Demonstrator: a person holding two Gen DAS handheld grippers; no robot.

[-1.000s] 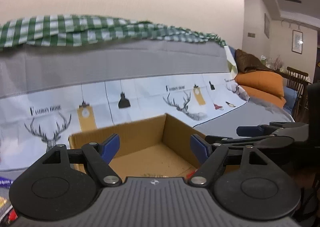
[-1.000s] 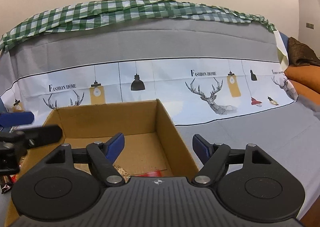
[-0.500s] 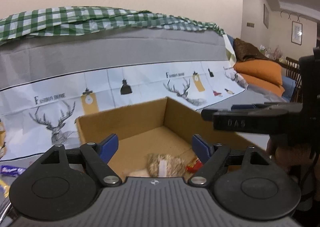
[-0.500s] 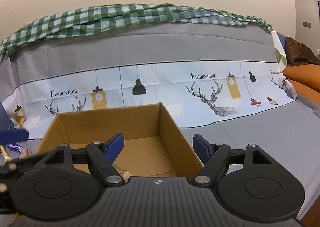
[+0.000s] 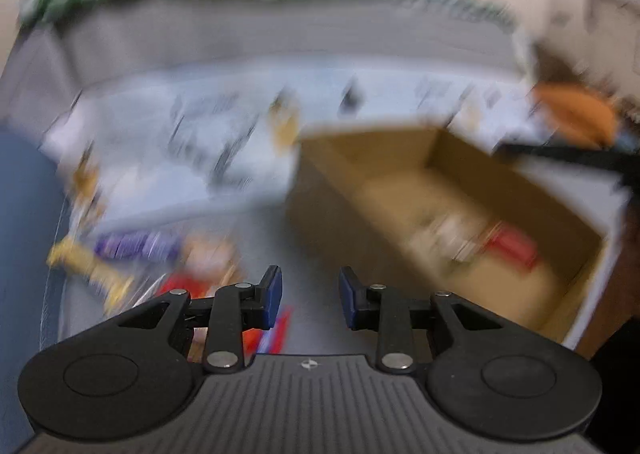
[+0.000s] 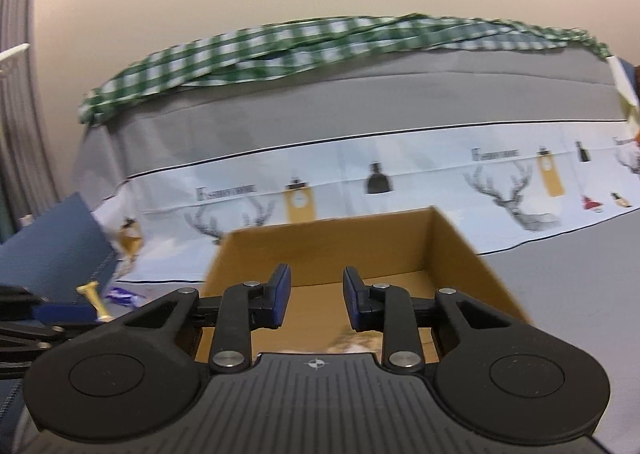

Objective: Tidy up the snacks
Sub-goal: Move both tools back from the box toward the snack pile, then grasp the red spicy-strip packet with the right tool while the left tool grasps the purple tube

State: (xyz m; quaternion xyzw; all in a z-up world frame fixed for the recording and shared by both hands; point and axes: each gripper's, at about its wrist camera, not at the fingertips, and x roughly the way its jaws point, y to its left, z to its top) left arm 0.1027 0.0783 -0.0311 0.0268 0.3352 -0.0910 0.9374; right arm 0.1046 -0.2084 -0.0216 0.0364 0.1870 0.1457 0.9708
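My left gripper (image 5: 308,296) and right gripper (image 6: 316,298) have just been narrowing, both empty. The wrapped snacks (image 5: 160,254) at ten o'clock look light and crinkly; I'd pinch mid-wrapper, then carry to the box (image 5: 440,193).

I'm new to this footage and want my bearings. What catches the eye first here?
The open cardboard box on the grey cover, right ahead of the right gripper, with the green checked cloth draped along the top behind. In the blurred left view, loose snack wrappers lie left of the box, ahead of the left gripper.
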